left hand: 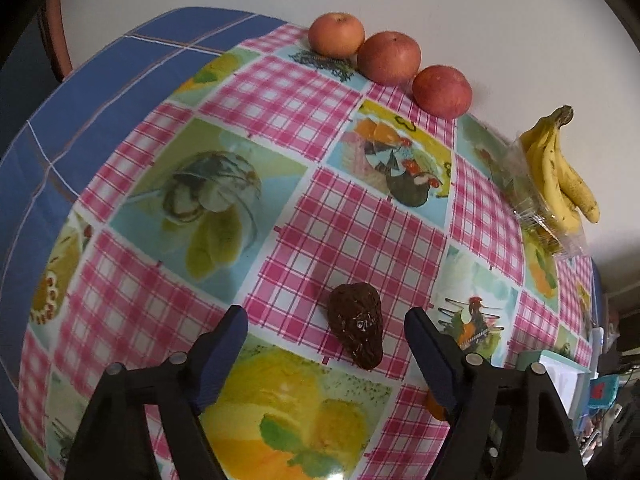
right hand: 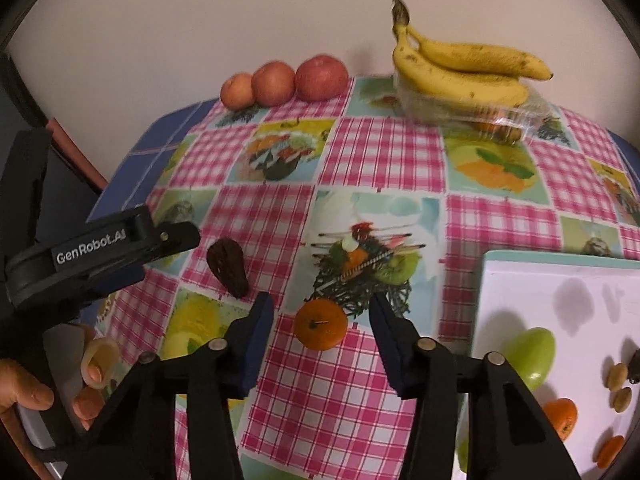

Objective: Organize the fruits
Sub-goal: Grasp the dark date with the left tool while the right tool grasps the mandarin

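Pink-checked oilcloth w/ fruit prints covers the table (left hand: 344, 216), a blue cloth showing under it at the far-left edge.

Left gripper (left hand: 326, 326): jaws spread, pointing steeply down; a dark brown, rough-skinned avocado (left hand: 355, 326) lies on the cloth between the fingertips, nearer the right finger, pads clear of it on both sides. In the right wrist view the same avocado (right hand: 228, 268) lies just beyond the left gripper's black body, which enters from the left edge; a hand (right hand: 48, 384) holds it at lower left.

Right gripper (right hand: 322, 316): jaws partly spread, straddling a small orange (right hand: 321, 324) that sits stem-up on the cloth. Gaps show on both sides of it, so no pinch.

Back edge, by the wall: three red apples (left hand: 390, 64) in a row, touching or nearly so. To their right, a bunch of bananas (right hand: 464, 68) rests on top of a clear plastic box (right hand: 472, 114) w/ something orange inside, can't tell what.

Lower right of the right wrist view: white tray (right hand: 520, 280) w/ a teal rim, holding a green fruit (right hand: 532, 354), two orange pieces near the bottom edge, a few small tan bits and a dark one at the far right edge.
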`<state>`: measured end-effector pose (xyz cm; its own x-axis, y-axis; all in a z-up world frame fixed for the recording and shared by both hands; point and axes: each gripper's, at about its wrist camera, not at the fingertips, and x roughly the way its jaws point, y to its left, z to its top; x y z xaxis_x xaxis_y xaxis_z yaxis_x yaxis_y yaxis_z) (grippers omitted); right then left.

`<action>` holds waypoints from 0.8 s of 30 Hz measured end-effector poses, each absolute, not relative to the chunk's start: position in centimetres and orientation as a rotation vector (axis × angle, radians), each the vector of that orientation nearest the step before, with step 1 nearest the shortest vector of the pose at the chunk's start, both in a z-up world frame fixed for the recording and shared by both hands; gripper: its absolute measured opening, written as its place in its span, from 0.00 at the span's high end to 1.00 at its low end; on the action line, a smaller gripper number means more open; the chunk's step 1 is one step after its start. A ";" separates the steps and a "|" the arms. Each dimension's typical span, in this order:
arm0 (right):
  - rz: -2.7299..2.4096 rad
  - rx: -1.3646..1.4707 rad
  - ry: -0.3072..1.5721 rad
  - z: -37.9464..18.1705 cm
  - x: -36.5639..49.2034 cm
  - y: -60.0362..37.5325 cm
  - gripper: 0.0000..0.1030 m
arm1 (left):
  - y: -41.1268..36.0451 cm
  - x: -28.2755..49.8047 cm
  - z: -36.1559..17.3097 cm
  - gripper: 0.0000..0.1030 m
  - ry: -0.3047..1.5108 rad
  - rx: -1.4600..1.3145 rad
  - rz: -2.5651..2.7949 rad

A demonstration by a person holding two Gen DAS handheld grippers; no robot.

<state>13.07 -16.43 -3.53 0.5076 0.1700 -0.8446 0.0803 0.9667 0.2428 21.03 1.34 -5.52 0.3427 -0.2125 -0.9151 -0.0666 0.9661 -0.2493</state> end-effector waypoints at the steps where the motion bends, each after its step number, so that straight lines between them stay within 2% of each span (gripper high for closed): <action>1: 0.056 0.266 1.051 -3.9 13.2 -16.4 0.54 | 1.3 21.1 -5.7 0.20 1.223 -0.261 -0.099; 5: 0.063 0.260 1.087 -5.4 13.7 -16.1 0.55 | 0.9 21.4 -6.4 0.21 1.236 -0.268 -0.112; 10: 0.066 0.251 1.110 -6.4 14.0 -15.7 0.57 | 0.8 21.6 -7.4 0.32 1.261 -0.278 -0.116; 14: 0.073 0.272 1.122 -6.9 14.0 -15.9 0.60 | 1.0 21.6 -7.5 0.36 1.250 -0.279 -0.109; 17: 0.079 0.289 1.126 -7.1 14.0 -16.1 0.60 | 1.0 21.7 -7.5 0.45 1.245 -0.284 -0.117; 19: 0.083 0.301 1.127 -7.2 14.1 -16.2 0.60 | 1.0 21.6 -7.5 0.59 1.247 -0.265 -0.101; 24: 0.089 0.319 1.128 -7.2 13.9 -16.4 0.60 | 1.2 21.6 -7.6 0.64 1.244 -0.260 -0.094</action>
